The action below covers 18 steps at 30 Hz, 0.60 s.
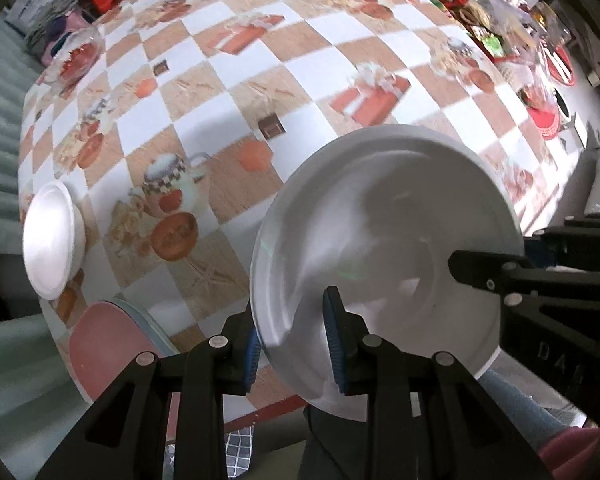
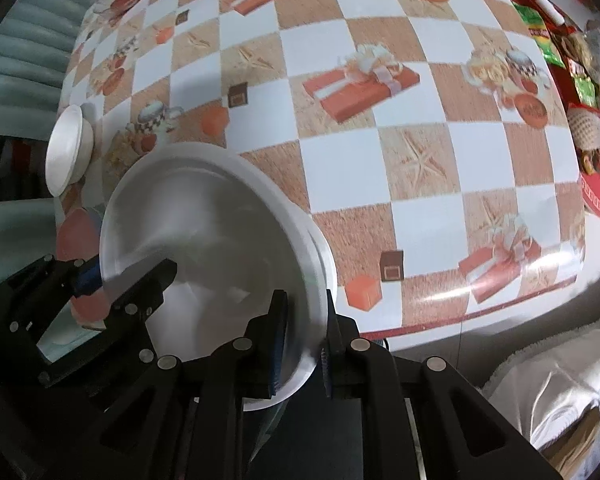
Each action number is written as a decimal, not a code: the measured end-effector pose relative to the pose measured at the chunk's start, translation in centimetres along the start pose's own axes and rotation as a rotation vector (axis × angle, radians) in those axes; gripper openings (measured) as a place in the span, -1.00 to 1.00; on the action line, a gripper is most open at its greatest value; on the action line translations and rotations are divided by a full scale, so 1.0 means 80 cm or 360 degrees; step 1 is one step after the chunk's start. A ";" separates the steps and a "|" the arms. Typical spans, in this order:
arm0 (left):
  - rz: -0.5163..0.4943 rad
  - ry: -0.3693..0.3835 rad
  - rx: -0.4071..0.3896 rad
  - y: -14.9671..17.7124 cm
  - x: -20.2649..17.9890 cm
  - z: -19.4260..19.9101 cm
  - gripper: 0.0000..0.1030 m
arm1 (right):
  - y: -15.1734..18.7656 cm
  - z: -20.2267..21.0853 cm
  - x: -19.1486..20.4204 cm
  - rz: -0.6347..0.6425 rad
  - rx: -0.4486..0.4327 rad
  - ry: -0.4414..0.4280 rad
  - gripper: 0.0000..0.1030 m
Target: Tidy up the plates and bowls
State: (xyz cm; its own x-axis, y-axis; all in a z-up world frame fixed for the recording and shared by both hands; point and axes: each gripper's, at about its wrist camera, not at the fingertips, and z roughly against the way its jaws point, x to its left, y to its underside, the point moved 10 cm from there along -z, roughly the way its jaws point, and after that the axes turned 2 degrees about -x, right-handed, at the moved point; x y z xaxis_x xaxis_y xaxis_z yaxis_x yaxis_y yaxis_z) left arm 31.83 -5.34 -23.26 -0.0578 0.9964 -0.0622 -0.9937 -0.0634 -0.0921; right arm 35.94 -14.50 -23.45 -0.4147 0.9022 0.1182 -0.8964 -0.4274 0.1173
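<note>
A large white plate hangs tilted over the table's near edge, held from both sides. My left gripper is shut on its left rim. My right gripper is shut on its right rim; the plate also shows in the right wrist view. The right gripper's fingers reach over the plate in the left wrist view. A small white bowl sits at the table's left edge and shows in the right wrist view. A pink plate with a pale blue rim lies at the near left corner.
The table has a checkered cloth with gift and teapot prints. A clear glass bowl sits at the far left. A red tray of snacks and packets fills the right side. White bedding lies below right.
</note>
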 end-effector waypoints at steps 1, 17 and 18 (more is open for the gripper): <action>-0.0001 0.0006 0.0008 0.002 -0.001 -0.002 -0.39 | 0.002 -0.001 -0.001 -0.0001 0.0005 0.0001 -0.68; 0.0000 -0.0007 0.0053 0.020 -0.005 -0.018 0.42 | 0.015 -0.026 0.001 -0.0004 0.0078 0.0001 -0.68; 0.0014 -0.0005 0.0038 0.019 -0.002 -0.016 0.47 | 0.015 -0.027 0.000 -0.0006 0.0079 0.0006 -0.68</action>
State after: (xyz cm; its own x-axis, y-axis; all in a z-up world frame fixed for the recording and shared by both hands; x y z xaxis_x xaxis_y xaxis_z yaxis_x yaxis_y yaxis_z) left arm 30.44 -5.70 -24.65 -0.0669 0.9960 -0.0599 -0.9952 -0.0709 -0.0679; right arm 34.55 -14.87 -25.43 -0.4122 0.9039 0.1140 -0.8891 -0.4264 0.1663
